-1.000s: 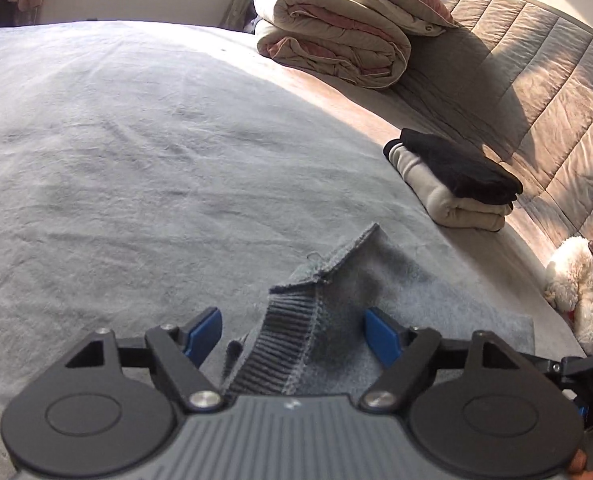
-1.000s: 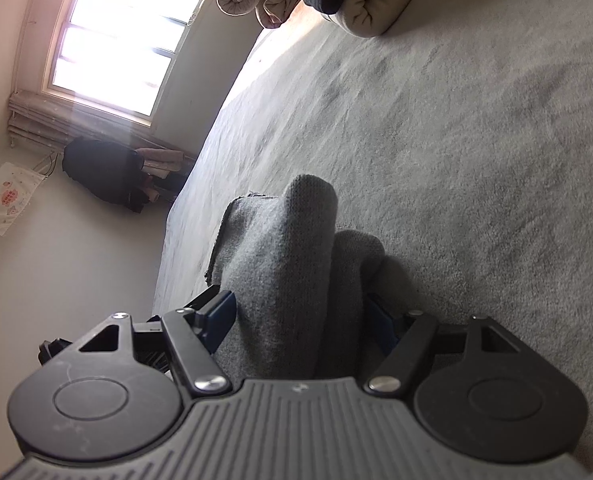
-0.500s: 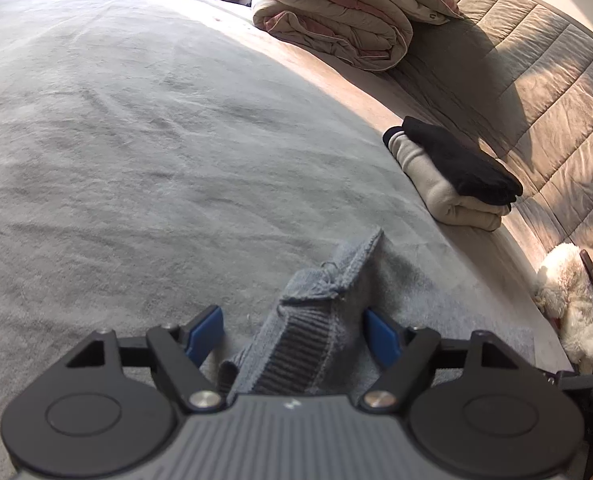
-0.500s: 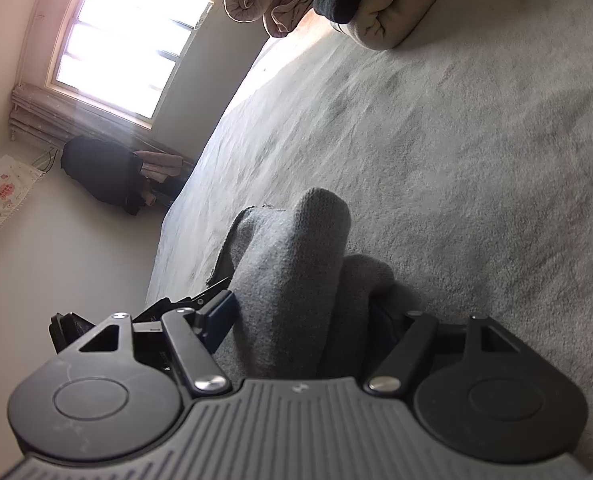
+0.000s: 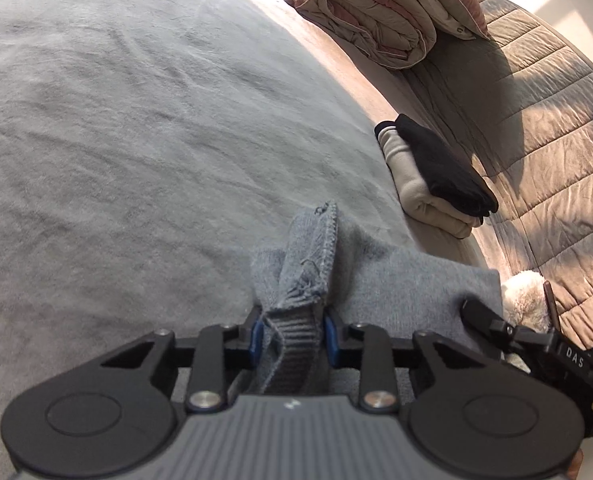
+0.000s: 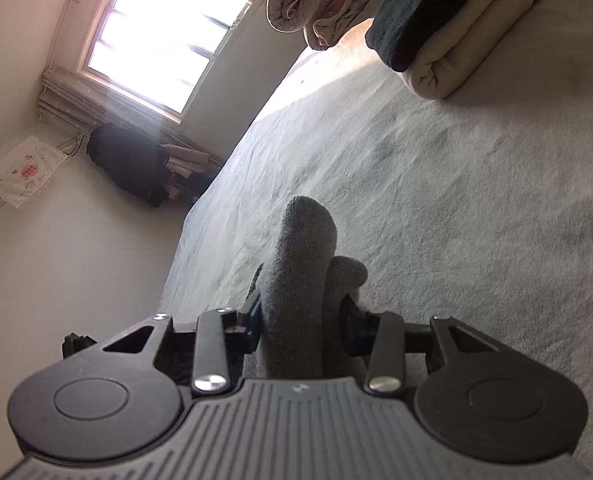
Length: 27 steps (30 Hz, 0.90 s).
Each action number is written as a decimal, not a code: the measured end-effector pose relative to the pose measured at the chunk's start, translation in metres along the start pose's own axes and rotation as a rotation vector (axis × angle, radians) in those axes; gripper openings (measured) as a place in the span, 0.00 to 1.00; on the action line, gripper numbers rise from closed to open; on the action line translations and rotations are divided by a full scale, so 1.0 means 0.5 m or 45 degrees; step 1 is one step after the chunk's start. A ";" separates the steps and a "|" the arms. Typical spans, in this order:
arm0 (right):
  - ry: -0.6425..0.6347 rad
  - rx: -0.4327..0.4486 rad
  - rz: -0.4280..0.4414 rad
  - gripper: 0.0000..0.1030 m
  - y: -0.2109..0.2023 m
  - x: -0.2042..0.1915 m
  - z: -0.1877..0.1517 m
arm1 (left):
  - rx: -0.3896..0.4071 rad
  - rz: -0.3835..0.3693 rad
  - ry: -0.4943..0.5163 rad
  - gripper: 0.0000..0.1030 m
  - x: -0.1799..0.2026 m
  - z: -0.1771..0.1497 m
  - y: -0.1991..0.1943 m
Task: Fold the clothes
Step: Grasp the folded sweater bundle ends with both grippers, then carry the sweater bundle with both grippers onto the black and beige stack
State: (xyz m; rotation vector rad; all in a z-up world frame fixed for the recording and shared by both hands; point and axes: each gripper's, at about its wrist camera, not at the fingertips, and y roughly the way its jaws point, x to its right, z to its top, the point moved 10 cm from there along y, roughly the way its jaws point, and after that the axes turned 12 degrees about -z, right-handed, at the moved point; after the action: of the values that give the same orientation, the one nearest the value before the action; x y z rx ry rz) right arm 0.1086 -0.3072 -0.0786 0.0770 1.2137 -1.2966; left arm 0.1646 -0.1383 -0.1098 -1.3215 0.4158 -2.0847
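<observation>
In the left wrist view, the grey bed cover (image 5: 136, 140) filled the left and centre of the frame. At lower centre the left gripper (image 5: 294, 330) had just been closing, and its blue pads (image 5: 257, 334) pressed from both sides on the ribbed hem of the grey sweater (image 5: 396, 276), bunching it into a raised fold. The rest of the sweater lay flat on the cover toward the lower right. Right of centre, a folded stack of clothes (image 5: 428, 176), black on top of beige, sat near the edge of the cover. At upper right a folded duvet (image 5: 376, 12) rested against the quilted headboard (image 5: 536, 120). At the lower right edge a white fluffy thing (image 5: 522, 296) showed, too cut off to identify, with part of the other tool's black body in front of it.

In the right wrist view, tilted sideways, a bright window (image 6: 164, 40) stood at upper left, with dark clothing (image 6: 128, 164) heaped below it. At lower centre the right gripper (image 6: 302, 318) had also just been closing; its jaws stood narrow and clamped on two rounded folds of the sweater (image 6: 300, 280), which stuck up between them. The right pad was mostly hidden by fabric, so contact there seemed likely rather than certain. The same folded stack (image 6: 448, 28) lay at upper right.
</observation>
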 end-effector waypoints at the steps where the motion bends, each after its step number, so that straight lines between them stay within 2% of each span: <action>1: -0.008 -0.015 -0.025 0.42 0.003 0.007 0.008 | 0.003 0.004 0.015 0.34 0.001 -0.007 0.000; 4: 0.053 -0.076 -0.085 0.49 0.017 0.043 0.017 | 0.041 0.046 0.102 0.47 -0.001 -0.005 -0.007; 5: 0.071 -0.081 -0.091 0.51 0.017 0.052 0.018 | 0.052 0.033 0.091 0.49 -0.001 0.000 -0.011; 7: 0.089 -0.066 -0.095 0.62 0.010 0.061 0.021 | 0.075 -0.005 0.041 0.62 -0.002 0.012 -0.018; 9: 0.082 -0.057 -0.081 0.70 0.001 0.060 0.023 | 0.068 -0.014 0.000 0.64 -0.008 0.016 -0.011; 12: 0.107 -0.083 -0.076 0.71 0.001 0.071 0.015 | 0.028 0.007 -0.085 0.63 -0.036 0.007 0.015; 14: 0.206 -0.136 -0.128 0.71 0.018 0.109 -0.002 | 0.060 -0.001 -0.162 0.54 -0.056 0.006 0.021; 15: 0.287 -0.132 -0.128 0.62 0.021 0.130 -0.005 | 0.084 -0.014 -0.212 0.51 -0.065 0.006 0.019; 16: 0.371 -0.119 -0.121 0.46 0.023 0.151 -0.007 | 0.096 -0.035 -0.268 0.50 -0.072 0.006 0.016; 17: 0.425 -0.125 -0.111 0.40 0.023 0.162 -0.007 | 0.098 -0.051 -0.294 0.49 -0.074 0.005 0.015; 18: 0.473 -0.134 -0.101 0.38 0.022 0.171 -0.007 | 0.093 -0.066 -0.306 0.49 -0.073 0.003 0.013; 20: 0.467 -0.143 -0.093 0.38 0.018 0.165 -0.006 | 0.061 -0.111 -0.337 0.49 -0.066 -0.008 0.014; 23: 0.426 -0.152 -0.048 0.55 0.014 0.141 -0.010 | 0.047 -0.143 -0.336 0.51 -0.059 -0.022 0.012; 25: 0.401 -0.165 -0.006 0.71 0.012 0.124 -0.015 | 0.048 -0.153 -0.333 0.51 -0.056 -0.028 0.012; 27: 0.346 -0.165 -0.008 0.74 0.014 0.111 -0.020 | 0.052 -0.153 -0.327 0.49 -0.055 -0.030 0.015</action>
State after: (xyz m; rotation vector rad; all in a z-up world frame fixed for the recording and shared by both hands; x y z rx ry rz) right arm 0.0962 -0.3357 -0.1260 0.1599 1.5283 -1.2372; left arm 0.1618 -0.1268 -0.1398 -1.5989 0.1864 -1.9715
